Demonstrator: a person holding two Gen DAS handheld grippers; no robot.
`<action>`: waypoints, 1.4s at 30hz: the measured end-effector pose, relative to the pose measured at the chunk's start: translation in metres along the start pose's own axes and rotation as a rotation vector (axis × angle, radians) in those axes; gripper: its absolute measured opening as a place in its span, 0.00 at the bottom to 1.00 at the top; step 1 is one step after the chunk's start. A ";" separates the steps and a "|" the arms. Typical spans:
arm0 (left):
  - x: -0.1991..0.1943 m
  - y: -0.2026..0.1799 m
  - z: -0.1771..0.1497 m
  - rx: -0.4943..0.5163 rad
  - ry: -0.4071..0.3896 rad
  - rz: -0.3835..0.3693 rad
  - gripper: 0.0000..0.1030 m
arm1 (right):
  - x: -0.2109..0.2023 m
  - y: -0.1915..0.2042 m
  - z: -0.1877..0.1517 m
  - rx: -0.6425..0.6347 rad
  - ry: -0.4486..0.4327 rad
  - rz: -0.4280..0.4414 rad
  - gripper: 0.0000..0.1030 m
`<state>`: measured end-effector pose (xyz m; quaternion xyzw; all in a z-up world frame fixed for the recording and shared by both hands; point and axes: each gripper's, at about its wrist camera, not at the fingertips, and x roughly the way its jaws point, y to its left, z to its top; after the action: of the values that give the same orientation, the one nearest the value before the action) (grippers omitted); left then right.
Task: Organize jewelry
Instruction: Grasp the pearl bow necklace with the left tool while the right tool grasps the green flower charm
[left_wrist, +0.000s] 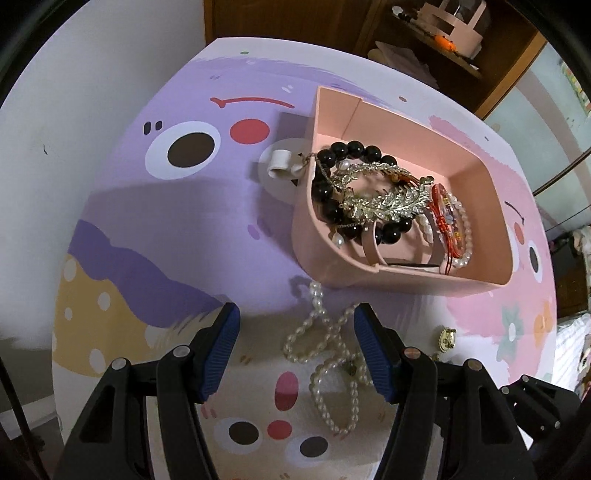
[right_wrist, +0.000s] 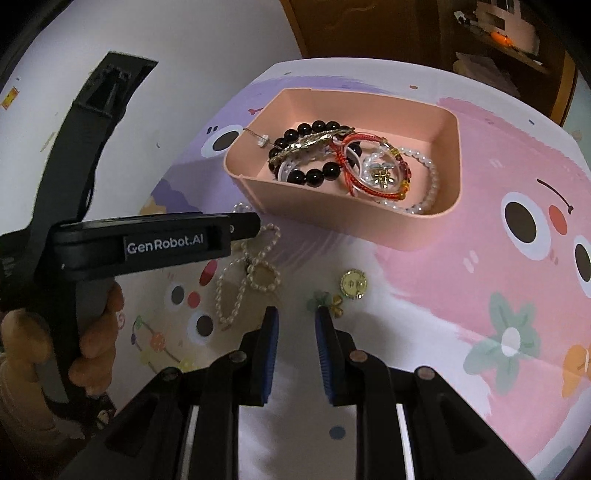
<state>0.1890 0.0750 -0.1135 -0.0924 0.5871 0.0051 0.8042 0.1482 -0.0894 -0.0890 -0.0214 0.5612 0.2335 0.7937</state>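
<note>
Here the left gripper hangs with jaws apart over a pearl necklace on the patterned surface, nothing clamped. The right gripper (jaws narrow, empty) points at a gold coin charm and flower earrings. Just beyond stands the pink box, crowded with bracelets.

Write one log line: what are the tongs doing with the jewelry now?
left tongs: open over pearl necklace | right tongs: narrowly open, empty, near flower charm | pink box: holds bracelets
</note>
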 end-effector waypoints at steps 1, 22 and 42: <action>0.000 -0.002 0.001 0.005 -0.003 0.014 0.52 | 0.002 0.000 0.000 -0.001 -0.006 -0.004 0.20; -0.037 0.005 -0.025 -0.036 -0.078 -0.097 0.03 | 0.005 -0.002 -0.018 -0.047 -0.055 -0.023 0.20; -0.073 0.022 -0.037 -0.084 -0.111 -0.210 0.03 | 0.009 -0.010 -0.015 -0.012 -0.064 -0.088 0.20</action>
<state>0.1288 0.0981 -0.0587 -0.1862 0.5280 -0.0494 0.8271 0.1411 -0.0992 -0.1047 -0.0432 0.5328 0.2025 0.8205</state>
